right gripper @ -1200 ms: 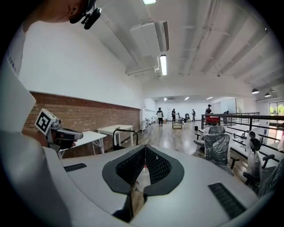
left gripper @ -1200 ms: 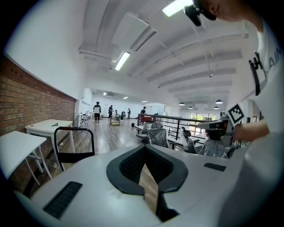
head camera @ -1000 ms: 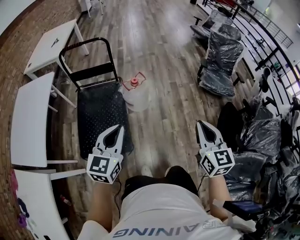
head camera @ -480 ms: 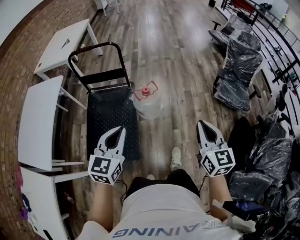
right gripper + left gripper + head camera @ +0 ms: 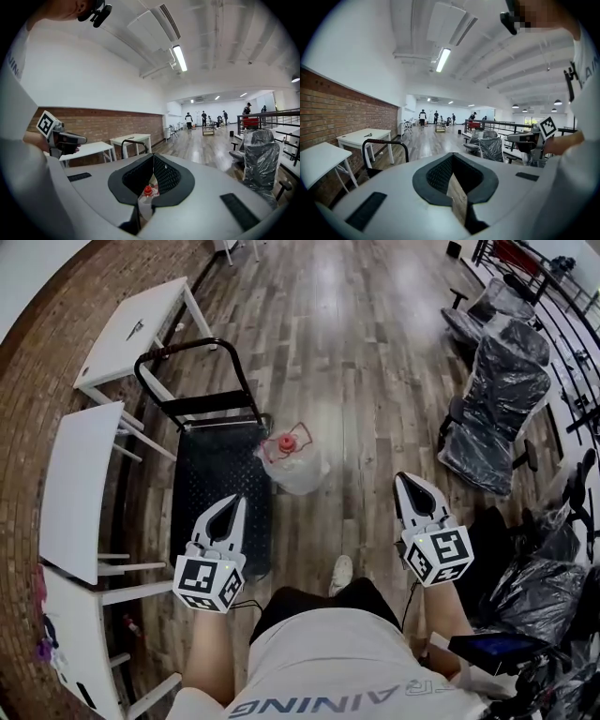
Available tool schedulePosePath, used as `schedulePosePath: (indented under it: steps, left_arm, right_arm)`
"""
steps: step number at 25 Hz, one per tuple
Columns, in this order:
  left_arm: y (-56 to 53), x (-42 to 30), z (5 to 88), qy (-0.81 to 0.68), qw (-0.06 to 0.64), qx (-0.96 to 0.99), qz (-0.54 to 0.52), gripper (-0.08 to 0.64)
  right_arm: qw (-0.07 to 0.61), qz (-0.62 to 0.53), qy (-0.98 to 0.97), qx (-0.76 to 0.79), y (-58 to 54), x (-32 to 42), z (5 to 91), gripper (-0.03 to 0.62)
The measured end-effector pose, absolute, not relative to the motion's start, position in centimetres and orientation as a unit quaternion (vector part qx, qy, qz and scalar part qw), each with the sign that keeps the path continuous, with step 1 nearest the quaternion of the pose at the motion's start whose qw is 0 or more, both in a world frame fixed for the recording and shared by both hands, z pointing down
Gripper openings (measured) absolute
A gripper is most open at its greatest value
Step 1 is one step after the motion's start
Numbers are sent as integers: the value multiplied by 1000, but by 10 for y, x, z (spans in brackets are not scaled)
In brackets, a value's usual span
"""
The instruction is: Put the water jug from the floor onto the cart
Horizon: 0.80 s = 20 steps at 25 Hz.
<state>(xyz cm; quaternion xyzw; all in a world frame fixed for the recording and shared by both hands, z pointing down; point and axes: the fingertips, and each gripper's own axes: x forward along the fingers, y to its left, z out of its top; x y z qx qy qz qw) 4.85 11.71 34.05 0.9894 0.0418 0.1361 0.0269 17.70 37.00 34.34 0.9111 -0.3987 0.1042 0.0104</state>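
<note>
A: Why are the grey left gripper [image 5: 235, 503] and right gripper [image 5: 406, 482] just held out low?
B: Nothing to carry yet, I'd say. Both are pressed together, empty.
A: And the clear plastic water jug [image 5: 298, 470]?
B: On the wood floor [image 5: 356, 381], just beside the black platform cart [image 5: 208, 479]. It looks upright, long axis vertical, red cap [image 5: 284, 443] skyward.

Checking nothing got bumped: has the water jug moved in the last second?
No. The water jug still stands beside the right edge of the cart, toward its far end. Its shift in the head view is only the camera moving.
</note>
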Motion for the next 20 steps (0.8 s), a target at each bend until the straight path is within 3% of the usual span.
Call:
schedulePosePath:
  steps: [20]
  left_arm:
    - [37,92,363,-42,40,987,148,2]
  right_arm:
    - [35,120,-491,862,251,251,362,6]
